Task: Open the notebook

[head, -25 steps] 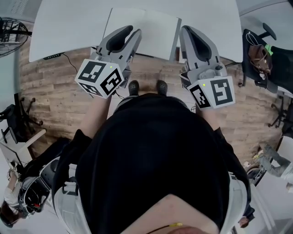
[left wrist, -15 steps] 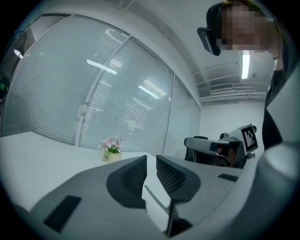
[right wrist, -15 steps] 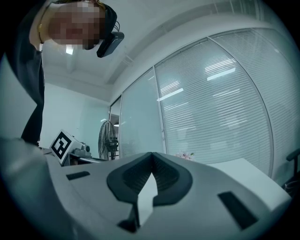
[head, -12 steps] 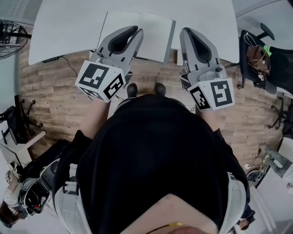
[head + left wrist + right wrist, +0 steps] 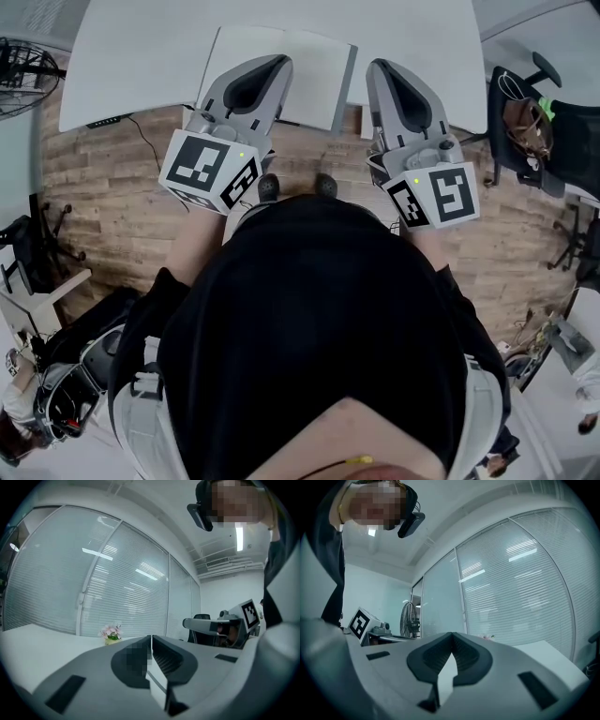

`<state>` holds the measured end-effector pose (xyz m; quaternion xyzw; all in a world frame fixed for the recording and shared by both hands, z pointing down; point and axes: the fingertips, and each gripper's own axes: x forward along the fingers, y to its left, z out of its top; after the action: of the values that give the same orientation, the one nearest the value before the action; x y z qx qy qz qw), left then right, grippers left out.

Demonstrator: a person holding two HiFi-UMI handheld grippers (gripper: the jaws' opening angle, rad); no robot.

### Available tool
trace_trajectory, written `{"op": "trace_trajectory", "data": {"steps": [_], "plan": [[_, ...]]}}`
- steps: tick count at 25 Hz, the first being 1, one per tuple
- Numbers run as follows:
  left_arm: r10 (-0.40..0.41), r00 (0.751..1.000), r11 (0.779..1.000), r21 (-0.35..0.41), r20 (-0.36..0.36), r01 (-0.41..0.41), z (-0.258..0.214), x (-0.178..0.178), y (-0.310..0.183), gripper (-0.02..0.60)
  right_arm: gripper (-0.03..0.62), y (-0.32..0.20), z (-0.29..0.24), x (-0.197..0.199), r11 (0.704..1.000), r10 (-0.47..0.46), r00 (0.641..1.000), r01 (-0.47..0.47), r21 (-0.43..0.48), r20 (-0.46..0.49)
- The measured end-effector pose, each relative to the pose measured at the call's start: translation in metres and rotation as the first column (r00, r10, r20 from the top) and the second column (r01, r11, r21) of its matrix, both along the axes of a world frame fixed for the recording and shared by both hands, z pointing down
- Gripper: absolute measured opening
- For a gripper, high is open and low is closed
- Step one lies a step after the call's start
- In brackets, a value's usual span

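Now: L gripper (image 5: 278, 64) fingers have just been closing and sit clenched tip to tip, nothing between them; a sec ago they stood parted. R gripper (image 5: 376, 67) fingers also clenched, empty. Both point level past the near edge of the tabletop (image 5: 131, 56). Open notebook (image 5: 317, 75) lies flat there, pages up, partly under the L gripper. Judgement: cover already turned, L has let go, task looks about done.

White table (image 5: 141, 56) carrying an open notebook (image 5: 309, 66)
The notebook lies flat, pages up, at the table's near edge; across the tabletop from the notebook, a small pot of pink flowers (image 5: 111, 632) stands by the far edge.
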<state>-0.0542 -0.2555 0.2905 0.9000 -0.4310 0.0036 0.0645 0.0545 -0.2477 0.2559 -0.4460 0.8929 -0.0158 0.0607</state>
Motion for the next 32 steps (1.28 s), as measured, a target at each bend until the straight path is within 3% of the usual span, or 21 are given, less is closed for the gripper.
{"op": "trace_trajectory", "data": {"steps": [32], "plan": [[-0.019, 1.0, 1.0, 0.0, 0.0, 0.019, 0.0008, -0.0017, -0.0026, 0.012, 0.003, -0.0017, -0.0023, -0.0078, 1.0, -0.025, 0.999, 0.026, 0.015, -0.03]]}}
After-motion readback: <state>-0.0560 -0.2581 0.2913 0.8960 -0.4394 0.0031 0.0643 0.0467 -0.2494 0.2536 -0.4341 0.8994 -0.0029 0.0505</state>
